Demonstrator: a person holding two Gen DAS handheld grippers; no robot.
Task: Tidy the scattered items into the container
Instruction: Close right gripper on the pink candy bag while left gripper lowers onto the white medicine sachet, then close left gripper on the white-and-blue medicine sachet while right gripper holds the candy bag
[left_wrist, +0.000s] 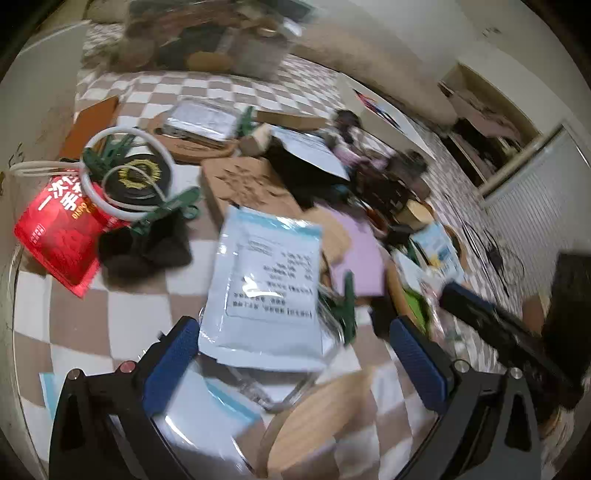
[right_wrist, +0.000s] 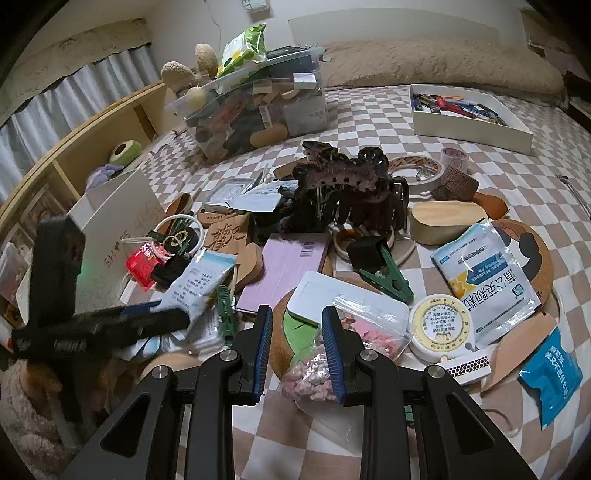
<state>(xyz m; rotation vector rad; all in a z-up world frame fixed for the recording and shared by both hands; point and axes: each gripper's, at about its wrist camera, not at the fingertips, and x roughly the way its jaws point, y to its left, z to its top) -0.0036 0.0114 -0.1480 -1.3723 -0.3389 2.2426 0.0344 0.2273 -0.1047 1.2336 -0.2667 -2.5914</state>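
Gripper (left_wrist: 295, 354) on left hovers open-jawed beside pale-blue sachet (left_wrist: 266, 291).

- A bed (right_wrist: 369, 110) fills the room, with a brown and white checked sheet
- A long tan pillow (right_wrist: 443, 66) lies along the far side of the bed
- The wall (right_wrist: 184, 22) behind is plain and pale
- A wooden shelf (right_wrist: 92, 133) stands beside the bed
- A pale curtain (right_wrist: 74, 85) with a tan top hangs behind the shelf
- The light is soft and dim
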